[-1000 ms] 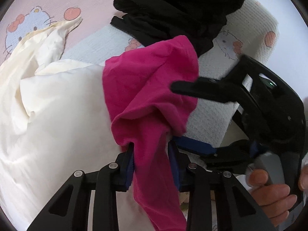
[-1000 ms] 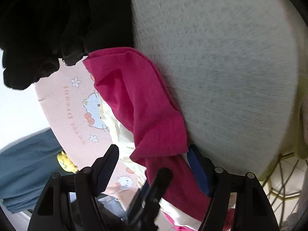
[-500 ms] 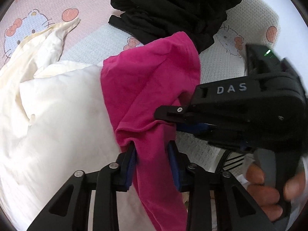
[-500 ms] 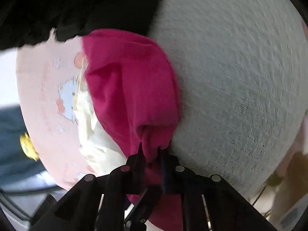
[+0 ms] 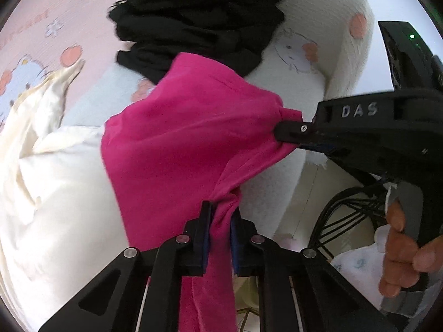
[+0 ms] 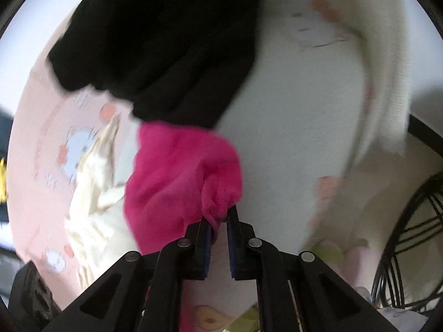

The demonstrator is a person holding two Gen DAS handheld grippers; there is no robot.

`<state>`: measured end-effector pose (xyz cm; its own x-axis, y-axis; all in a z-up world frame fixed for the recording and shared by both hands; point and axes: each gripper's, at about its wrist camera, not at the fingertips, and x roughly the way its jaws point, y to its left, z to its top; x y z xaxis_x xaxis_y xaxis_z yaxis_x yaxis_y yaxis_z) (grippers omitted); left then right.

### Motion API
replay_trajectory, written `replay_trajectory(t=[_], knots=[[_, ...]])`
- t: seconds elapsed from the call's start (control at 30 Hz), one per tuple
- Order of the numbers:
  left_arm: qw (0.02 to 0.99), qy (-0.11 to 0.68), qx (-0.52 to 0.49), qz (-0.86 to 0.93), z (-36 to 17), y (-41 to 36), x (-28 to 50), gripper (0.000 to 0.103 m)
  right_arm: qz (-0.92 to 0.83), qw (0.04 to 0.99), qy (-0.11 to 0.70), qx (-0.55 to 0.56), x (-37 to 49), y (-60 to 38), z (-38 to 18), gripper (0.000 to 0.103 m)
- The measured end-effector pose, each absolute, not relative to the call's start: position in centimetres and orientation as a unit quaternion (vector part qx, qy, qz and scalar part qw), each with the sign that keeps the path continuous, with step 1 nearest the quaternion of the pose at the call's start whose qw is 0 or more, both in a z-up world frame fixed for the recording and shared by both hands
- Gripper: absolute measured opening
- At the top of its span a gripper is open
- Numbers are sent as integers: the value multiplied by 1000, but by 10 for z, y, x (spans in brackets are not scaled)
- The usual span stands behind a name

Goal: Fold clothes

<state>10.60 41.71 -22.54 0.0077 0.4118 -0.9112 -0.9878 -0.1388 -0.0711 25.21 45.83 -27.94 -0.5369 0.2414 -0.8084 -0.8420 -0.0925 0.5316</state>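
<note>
Garment: bright magenta knit garment (image 5: 180, 144), lifted off the bed and stretched between both grippers, its loose end hanging down past the left one.
Left gripper: black two-finger left gripper (image 5: 220, 221) with blue pads, clenched on a bunched fold of the magenta cloth; its jaws have just been closing, with the cloth between them.
Right gripper: black right gripper (image 6: 220, 227), marked DAS on its side in the left wrist view, pinching another edge of the same garment; here too the jaws have come together on the cloth.
Hand: person's hand (image 5: 401, 251) wrapped round the right gripper's grey handle.
Beneath: cream-coloured crumpled cloth (image 5: 49, 182) lying on a pink cartoon-cat bedsheet (image 5: 33, 33).
Behind: heap of black clothing (image 5: 199, 19), touching the magenta garment's far edge, resting on a white waffle-textured blanket (image 5: 326, 63).
Right wrist view: blurred.
</note>
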Motion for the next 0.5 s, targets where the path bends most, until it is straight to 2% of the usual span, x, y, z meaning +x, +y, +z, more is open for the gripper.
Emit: replay_trajectory(t=[0.27, 0.4, 0.5], knots=[[600, 340, -445, 571, -236, 438, 162, 7, 659, 433, 559, -257, 299, 472, -284, 6], [605, 372, -403, 576, -231, 445, 191, 7, 639, 511, 508, -269, 302, 472, -270, 4], [596, 371, -382, 600, -223, 450, 193, 8, 645, 477, 554, -223, 314, 478, -269, 4]])
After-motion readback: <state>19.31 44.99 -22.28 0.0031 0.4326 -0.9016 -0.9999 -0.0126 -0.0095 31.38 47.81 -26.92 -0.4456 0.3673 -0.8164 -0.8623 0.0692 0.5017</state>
